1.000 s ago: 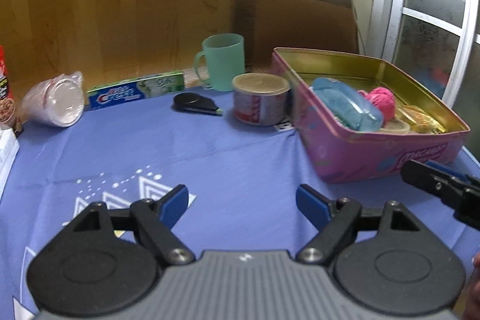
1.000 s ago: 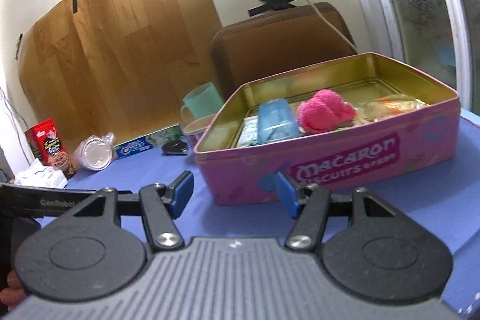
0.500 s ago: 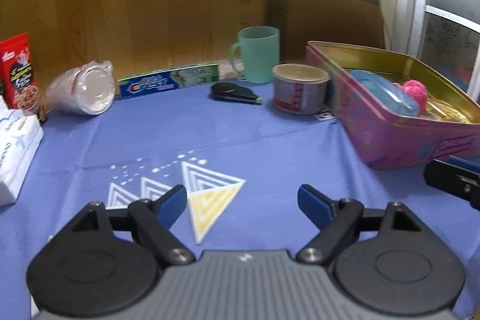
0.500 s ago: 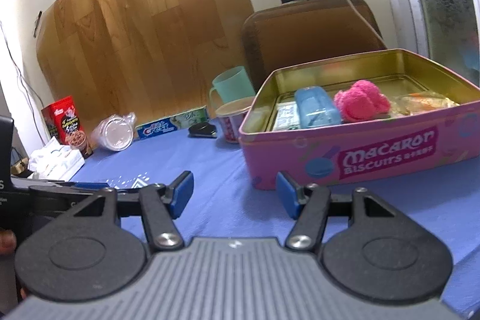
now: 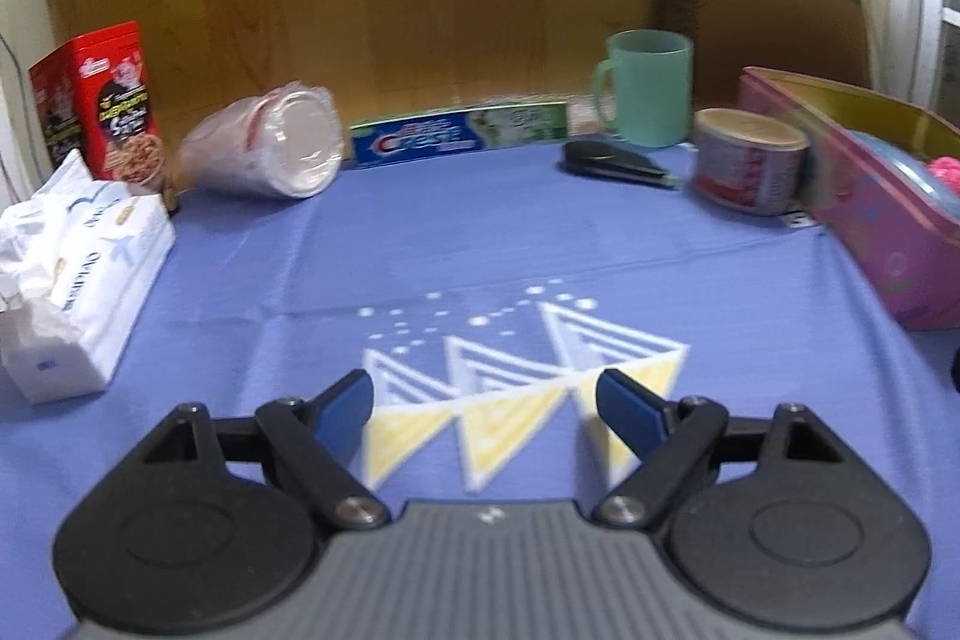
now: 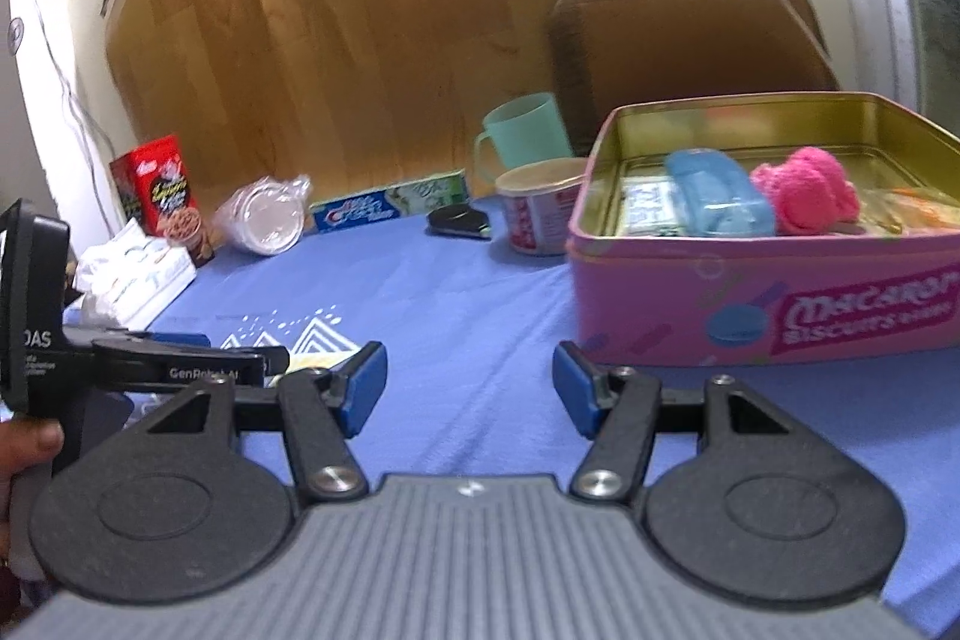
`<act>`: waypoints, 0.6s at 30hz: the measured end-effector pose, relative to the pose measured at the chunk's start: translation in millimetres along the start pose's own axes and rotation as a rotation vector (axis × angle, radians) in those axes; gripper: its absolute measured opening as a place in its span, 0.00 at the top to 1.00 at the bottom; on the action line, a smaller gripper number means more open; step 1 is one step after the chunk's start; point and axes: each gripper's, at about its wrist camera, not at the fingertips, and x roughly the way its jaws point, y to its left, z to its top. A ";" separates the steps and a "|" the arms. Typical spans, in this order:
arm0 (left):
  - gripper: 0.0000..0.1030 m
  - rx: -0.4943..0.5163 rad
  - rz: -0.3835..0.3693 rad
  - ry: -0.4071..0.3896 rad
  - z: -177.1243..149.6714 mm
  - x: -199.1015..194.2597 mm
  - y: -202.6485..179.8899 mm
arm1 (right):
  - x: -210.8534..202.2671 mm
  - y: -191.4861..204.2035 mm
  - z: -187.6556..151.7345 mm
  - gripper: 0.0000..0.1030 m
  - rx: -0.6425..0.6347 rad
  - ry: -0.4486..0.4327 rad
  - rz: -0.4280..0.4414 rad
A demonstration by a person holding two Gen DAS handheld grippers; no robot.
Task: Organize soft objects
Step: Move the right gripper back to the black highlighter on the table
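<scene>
- Left gripper (image 5: 485, 403) and right gripper (image 6: 470, 388) both hover with jaws apart, holding nothing.
- Pink macaron tin (image 6: 762, 298), the landmark, holds a pink woolly ball (image 6: 807, 190) and blue pouch (image 6: 717, 193).
- Tissue pack (image 5: 78, 274) lies far left of the tin.
- Risk: pinching it loosely may tear out tissues or drop it.

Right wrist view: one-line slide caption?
Open right tongs hover empty over the blue tablecloth, facing the pink macaron tin holding a pink knit ball.

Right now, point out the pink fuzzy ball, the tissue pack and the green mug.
pink fuzzy ball (image 6: 807, 190), right wrist view, middle of its fuzzy top.
tissue pack (image 5: 84, 274), left wrist view, its printed side.
green mug (image 5: 651, 91), left wrist view, front wall.
</scene>
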 end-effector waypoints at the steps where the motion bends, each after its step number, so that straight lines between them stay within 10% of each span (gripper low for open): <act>1: 0.18 0.001 0.015 0.001 0.1 2.6 4.8 | 3.4 2.2 0.3 0.38 -0.009 0.010 0.006; 18: 0.16 -0.165 0.082 0.008 1.2 16.3 51.6 | 157.4 38.7 94.7 0.38 -0.231 0.171 0.089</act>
